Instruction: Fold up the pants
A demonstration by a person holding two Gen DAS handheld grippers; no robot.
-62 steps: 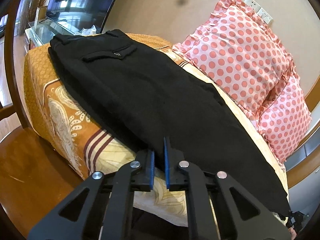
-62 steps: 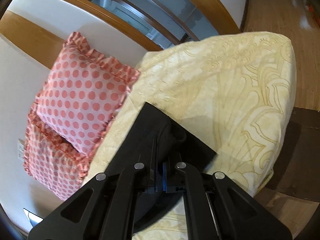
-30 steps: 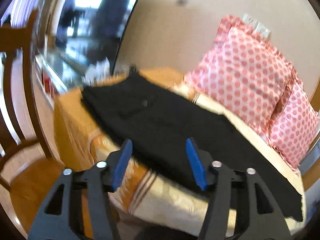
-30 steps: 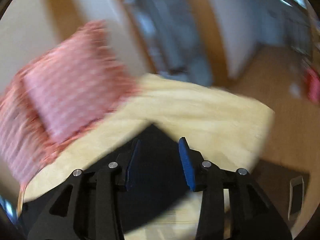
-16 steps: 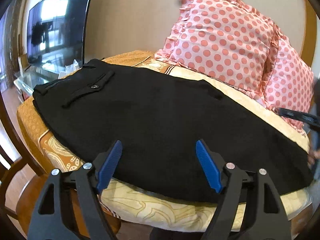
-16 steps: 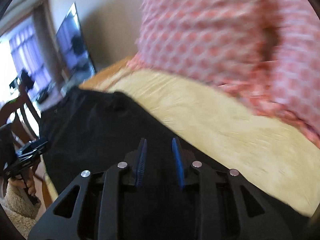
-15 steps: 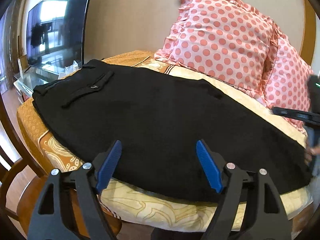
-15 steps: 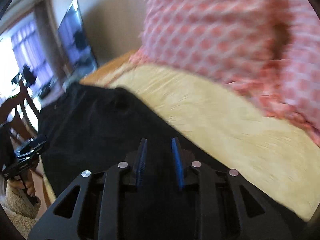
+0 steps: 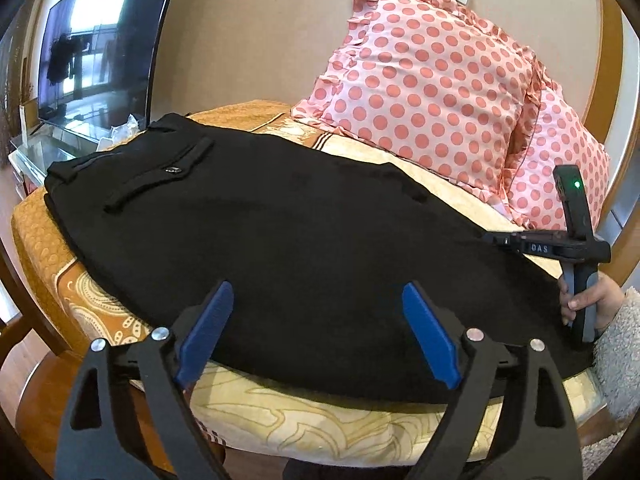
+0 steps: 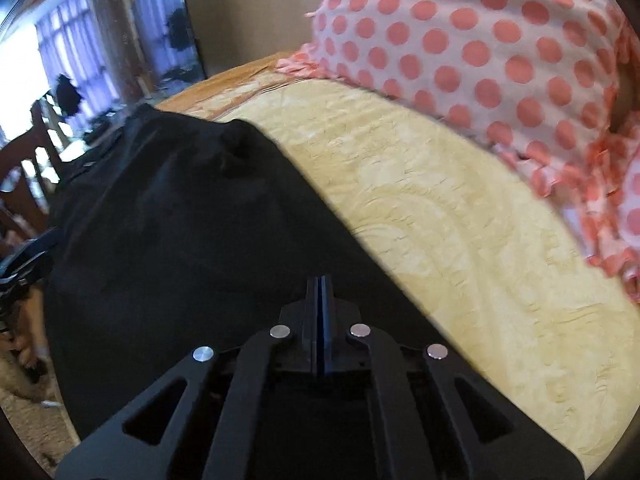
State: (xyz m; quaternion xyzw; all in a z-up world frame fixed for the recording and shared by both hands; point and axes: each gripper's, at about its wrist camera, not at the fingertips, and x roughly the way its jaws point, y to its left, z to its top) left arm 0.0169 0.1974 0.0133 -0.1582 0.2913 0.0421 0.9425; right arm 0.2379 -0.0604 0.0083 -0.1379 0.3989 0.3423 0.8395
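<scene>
Black pants (image 9: 288,240) lie flat, folded lengthwise, across a yellow patterned bed cover (image 9: 320,424), waistband and back pocket at the far left. My left gripper (image 9: 320,328) is open and empty, just in front of the pants' near edge. My right gripper (image 10: 319,292) has its blue pads pressed together low over the pants (image 10: 168,240) near the leg end; whether cloth sits between them cannot be told. The right gripper also shows in the left wrist view (image 9: 504,239) at the far right, held by a hand.
Two pink polka-dot pillows (image 9: 432,80) lean on the wall behind the pants, also in the right wrist view (image 10: 500,40). A TV (image 9: 92,48) stands at the back left. A wooden chair (image 10: 24,184) and wooden floor (image 9: 36,412) lie beside the bed.
My right gripper has closed from slightly open to shut and steadied low over the pants' leg end. My left gripper stays open, roughly where it was.
</scene>
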